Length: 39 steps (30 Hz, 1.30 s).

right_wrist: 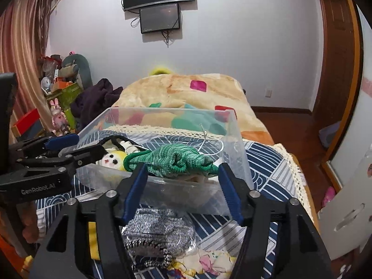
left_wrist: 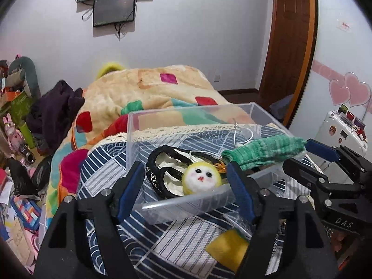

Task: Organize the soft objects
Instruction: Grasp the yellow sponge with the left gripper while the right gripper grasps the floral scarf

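A clear plastic box (left_wrist: 134, 125) (right_wrist: 234, 144) stands on the blue patterned bed cover. Inside lie a yellow plush face (left_wrist: 201, 178) (right_wrist: 111, 158) and a black-and-white fabric item (left_wrist: 162, 162). A green knit cloth (right_wrist: 176, 160) (left_wrist: 262, 150) rests over the box's near edge, between the open right gripper's (right_wrist: 182, 179) blue pads; whether they touch it I cannot tell. My left gripper (left_wrist: 184, 183) is open and empty at the box's near wall. The right gripper also shows in the left wrist view (left_wrist: 320, 153), and the left gripper in the right wrist view (right_wrist: 69, 146).
A silver glittery pouch in plastic (right_wrist: 158, 230), a floral cloth (right_wrist: 209, 262) and a yellow item (left_wrist: 229, 248) lie on the cover before the box. A colourful blanket (left_wrist: 148, 88) fills the far bed. Clutter stands at left, a white suitcase (left_wrist: 337, 130) at right.
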### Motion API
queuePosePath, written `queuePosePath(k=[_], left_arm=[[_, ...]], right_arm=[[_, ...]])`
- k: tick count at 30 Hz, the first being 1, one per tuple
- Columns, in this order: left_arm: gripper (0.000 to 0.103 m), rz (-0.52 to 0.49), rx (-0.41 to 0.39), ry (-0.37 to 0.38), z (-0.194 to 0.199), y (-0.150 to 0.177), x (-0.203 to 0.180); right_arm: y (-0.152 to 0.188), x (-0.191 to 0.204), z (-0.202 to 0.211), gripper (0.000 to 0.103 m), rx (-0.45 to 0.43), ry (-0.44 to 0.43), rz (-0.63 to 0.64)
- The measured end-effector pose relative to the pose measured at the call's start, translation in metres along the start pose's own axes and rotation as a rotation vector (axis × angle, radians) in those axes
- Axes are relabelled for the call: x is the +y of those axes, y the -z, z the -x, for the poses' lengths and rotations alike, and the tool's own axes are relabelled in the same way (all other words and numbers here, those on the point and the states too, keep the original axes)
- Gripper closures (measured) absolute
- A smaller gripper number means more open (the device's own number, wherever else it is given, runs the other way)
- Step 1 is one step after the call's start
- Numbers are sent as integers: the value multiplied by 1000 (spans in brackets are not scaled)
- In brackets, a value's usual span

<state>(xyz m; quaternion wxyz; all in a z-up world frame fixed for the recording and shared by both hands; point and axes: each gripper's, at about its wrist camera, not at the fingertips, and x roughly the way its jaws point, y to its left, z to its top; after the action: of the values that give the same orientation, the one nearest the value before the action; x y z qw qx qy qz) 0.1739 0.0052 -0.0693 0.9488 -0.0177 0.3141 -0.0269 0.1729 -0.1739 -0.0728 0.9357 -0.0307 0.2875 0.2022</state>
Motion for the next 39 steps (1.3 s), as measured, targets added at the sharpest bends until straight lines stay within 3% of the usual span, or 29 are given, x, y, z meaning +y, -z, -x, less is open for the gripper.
queuePosePath(k=[4,7,13,24,29,33,36,38,39], left_arm=[[16,-1,-39,9,22,7,-3],[15,-3,-46,23,31,15,-7],[15,-1,-3,59,29,36,-18],[16,21,108,39,0,76,-32],[26,65,108,78,3,83,-27],[40,116,128,163,5,89,-22],[54,131,133,210,8,90,-21],[57,131,131,213,10,89,-22],[58,129,130,214,11,90,-23]], right_arm=[[1,5,19,26,-44,7,22],[2,5,35,18,-76,9,24],[17,1,42,18,-67,38,27],[73,-18,16,18,130,32,-27],[84,-29,4,19,196,10,-70],[87,-24,4,30,205,19,-39],[86,-18,8,52,192,26,-23],[86,-19,10,72,186,26,-30],[86,-21,9,75,186,24,-37]])
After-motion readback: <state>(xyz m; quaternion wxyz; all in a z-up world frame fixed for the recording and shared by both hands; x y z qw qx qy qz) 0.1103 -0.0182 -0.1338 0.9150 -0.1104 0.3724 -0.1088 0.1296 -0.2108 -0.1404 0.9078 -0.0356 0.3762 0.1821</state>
